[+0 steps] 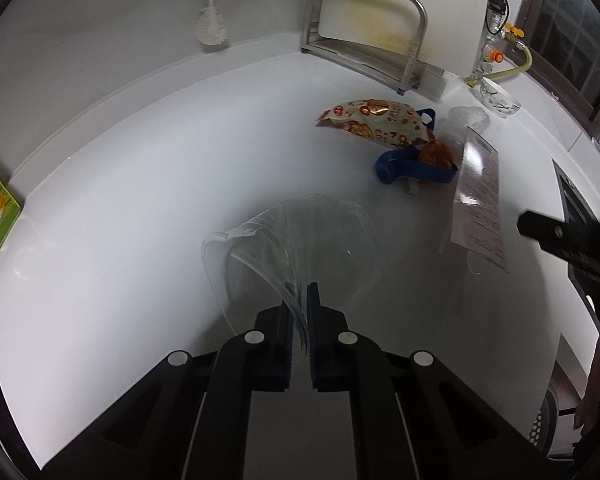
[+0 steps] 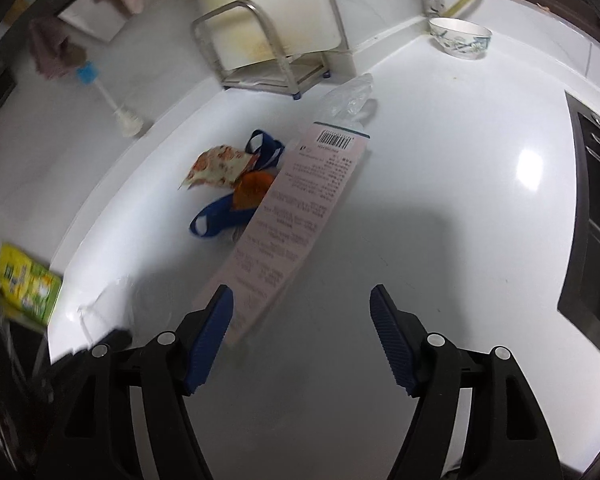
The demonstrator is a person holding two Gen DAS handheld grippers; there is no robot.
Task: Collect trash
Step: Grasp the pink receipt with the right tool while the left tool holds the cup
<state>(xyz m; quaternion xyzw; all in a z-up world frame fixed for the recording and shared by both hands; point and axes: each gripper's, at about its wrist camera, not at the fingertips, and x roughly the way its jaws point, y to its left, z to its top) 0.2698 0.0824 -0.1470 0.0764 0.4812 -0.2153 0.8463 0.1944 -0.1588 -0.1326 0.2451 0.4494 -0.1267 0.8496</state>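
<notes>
The right gripper (image 2: pixel 302 312), jaws spread wide, is hovering nearest the pink package (image 2: pixel 288 216), lying along 11-to-1 o'clock, while the left gripper (image 1: pixel 300 300) is clamping a clear bag (image 1: pixel 284 240).

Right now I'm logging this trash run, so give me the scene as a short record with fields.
surface: white countertop
left gripper: shut on the rim of a clear plastic cup
right gripper: open, holding nothing, above the counter
nearest to right gripper: pink printed package with barcode, beside its left finger
other trash: snack wrapper, blue strap, orange crumpled piece, clear plastic bag
not trash: patterned bowl, metal rack
</notes>
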